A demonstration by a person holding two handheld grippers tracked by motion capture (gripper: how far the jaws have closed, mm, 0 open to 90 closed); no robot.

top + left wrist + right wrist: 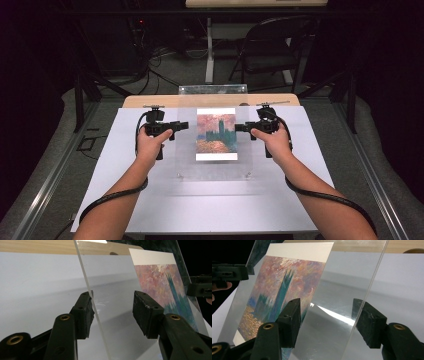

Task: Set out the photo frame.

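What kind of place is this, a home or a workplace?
Most likely a lab or recording studio, not a home: black curtains close in the space, cables run loose over the floor, a folding chair stands behind, and the table is a plain white work surface.

Dark room; folding chair (270,47) beyond table (210,100); grey floor (60,145).

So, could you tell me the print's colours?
Pink-orange sky, teal tower, on the print; right gripper view.

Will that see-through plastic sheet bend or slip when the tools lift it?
The clear acrylic sheet looks stiff: its edge runs straight in both gripper views, so it probably won't flop. Its glossy, reflective surface may slip between the pads. The painting print on it might slide if the sheet tilts.
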